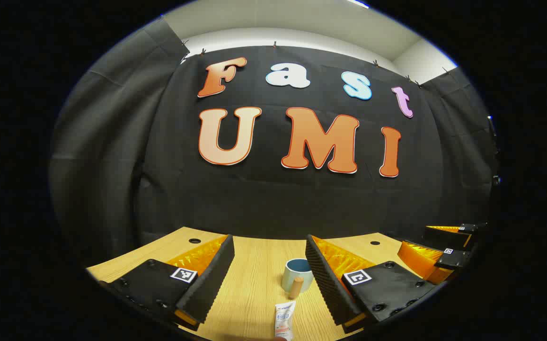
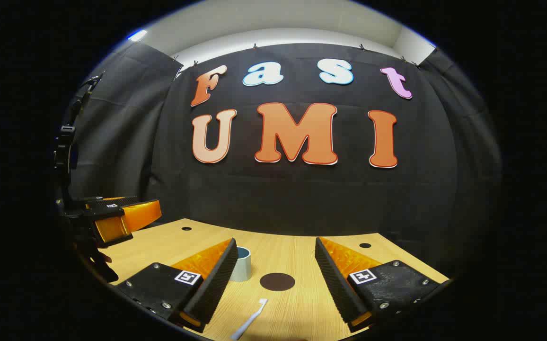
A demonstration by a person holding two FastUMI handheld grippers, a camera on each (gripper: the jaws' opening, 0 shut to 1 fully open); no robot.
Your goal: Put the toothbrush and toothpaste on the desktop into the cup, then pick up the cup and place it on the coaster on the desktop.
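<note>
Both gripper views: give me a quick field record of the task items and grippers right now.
cup: upright on desk, nothing seen inside
toothpaste: flat on desk, before cup
toothbrush: flat on desk
coaster: bare, right of cup in right gripper view
left gripper: open, holds nothing
right gripper: open, holds nothing

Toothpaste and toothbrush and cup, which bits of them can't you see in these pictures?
- Toothpaste, left gripper view: its near end is cut off by the bottom edge.
- Toothbrush, right gripper view: the handle's end runs off the bottom edge.
- Cup, right gripper view: its left side is hidden behind a finger of the right gripper. In the left gripper view, a finger of the left gripper hides the cup's right side.
- Inside the cup: hidden by its wall.
</note>
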